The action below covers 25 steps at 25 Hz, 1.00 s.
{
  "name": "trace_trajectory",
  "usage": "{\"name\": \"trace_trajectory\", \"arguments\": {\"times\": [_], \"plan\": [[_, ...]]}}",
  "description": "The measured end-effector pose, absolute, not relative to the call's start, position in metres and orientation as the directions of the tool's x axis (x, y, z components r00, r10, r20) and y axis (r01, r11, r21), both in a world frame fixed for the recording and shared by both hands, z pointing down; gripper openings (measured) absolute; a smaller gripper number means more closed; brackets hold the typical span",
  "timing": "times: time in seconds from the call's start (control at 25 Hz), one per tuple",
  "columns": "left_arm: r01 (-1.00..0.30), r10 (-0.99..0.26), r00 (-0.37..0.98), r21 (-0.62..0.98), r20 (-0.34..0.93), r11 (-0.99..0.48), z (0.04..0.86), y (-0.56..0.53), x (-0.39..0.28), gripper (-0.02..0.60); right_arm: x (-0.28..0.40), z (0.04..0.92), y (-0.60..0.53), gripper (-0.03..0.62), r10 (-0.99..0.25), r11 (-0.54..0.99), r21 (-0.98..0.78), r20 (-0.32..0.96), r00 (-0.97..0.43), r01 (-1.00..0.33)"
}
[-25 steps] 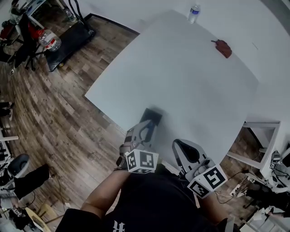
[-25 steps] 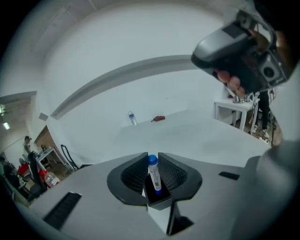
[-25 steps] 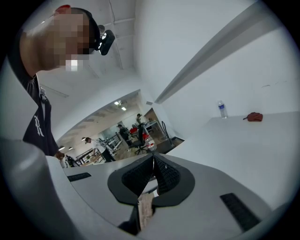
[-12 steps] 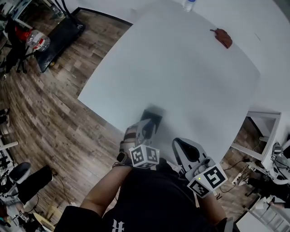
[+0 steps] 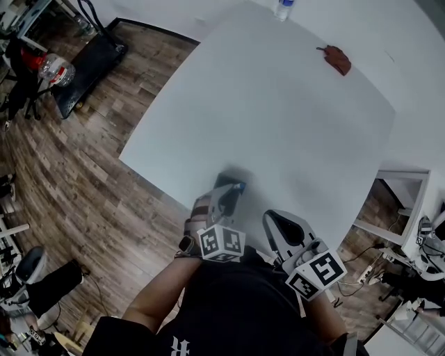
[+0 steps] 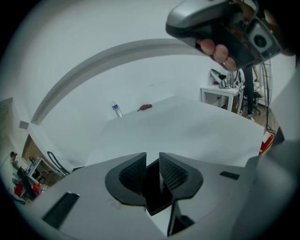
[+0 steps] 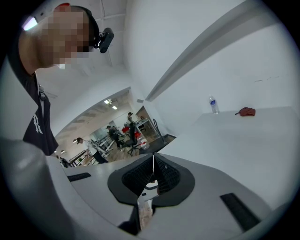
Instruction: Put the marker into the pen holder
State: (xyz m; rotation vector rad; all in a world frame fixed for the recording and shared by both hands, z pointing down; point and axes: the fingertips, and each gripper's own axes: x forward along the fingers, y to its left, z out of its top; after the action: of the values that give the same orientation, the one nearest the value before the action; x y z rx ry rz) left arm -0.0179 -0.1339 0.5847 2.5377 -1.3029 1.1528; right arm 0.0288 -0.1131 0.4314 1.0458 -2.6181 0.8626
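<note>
I can make out no marker in any view. A dark, square-edged thing [image 5: 233, 183], possibly the pen holder, sits on the white table [image 5: 278, 125] near its front edge. It is partly under the tip of my left gripper [image 5: 226, 195]. In the left gripper view the left gripper [image 6: 152, 165] has its jaws a narrow gap apart. A dark shape shows low in that gap, and I cannot tell what it is. My right gripper [image 5: 277, 224] hovers over the table's front edge. In its own view the right gripper [image 7: 153, 169] has its jaws pressed together with nothing between them.
A water bottle [image 5: 282, 8] and a flat reddish-brown thing [image 5: 338, 60] lie at the table's far end. Wood floor and a black mat [image 5: 87, 62] lie to the left. A white side table [image 5: 402, 195] stands at the right, and people stand in the room behind [image 7: 112, 133].
The view has shifted slightly against the table. Both grippers stay at the table's near edge. The dark thing now shows less from under the left gripper's tip.
</note>
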Motion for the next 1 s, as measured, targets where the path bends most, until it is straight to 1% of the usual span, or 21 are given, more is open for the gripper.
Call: {"name": "trace_trajectory", "arguments": {"times": [0.12,0.28,0.4,0.84,1.0], "plan": [[-0.743,-0.694,0.366,-0.254,0.620,-0.619,0.569,-0.133,-0.017,0.079,0.029,0.431,-0.112,0.015,-0.558,0.601,-0.437,0.369,-0.743,-0.669],[-0.778,-0.732,0.363,-0.245,0.577,-0.579,0.542,-0.129,-0.017,0.031,0.027,0.425,-0.109,0.015,-0.542,0.636,-0.421,0.353,-0.763,-0.647],[-0.806,-0.760,0.360,-0.229,0.541,-0.545,0.519,-0.123,-0.016,0.020,0.027,0.419,-0.105,0.017,-0.529,0.665,-0.408,0.334,-0.780,-0.626],[-0.901,-0.855,0.348,-0.116,0.384,-0.418,0.425,-0.078,-0.018,0.009,0.026,0.387,-0.076,0.015,-0.480,0.764,-0.346,0.256,-0.839,-0.544],[-0.922,-0.879,0.348,-0.051,0.327,-0.384,0.394,-0.059,-0.017,0.008,0.029,0.373,-0.063,0.015,-0.466,0.795,-0.318,0.224,-0.856,-0.516]]}}
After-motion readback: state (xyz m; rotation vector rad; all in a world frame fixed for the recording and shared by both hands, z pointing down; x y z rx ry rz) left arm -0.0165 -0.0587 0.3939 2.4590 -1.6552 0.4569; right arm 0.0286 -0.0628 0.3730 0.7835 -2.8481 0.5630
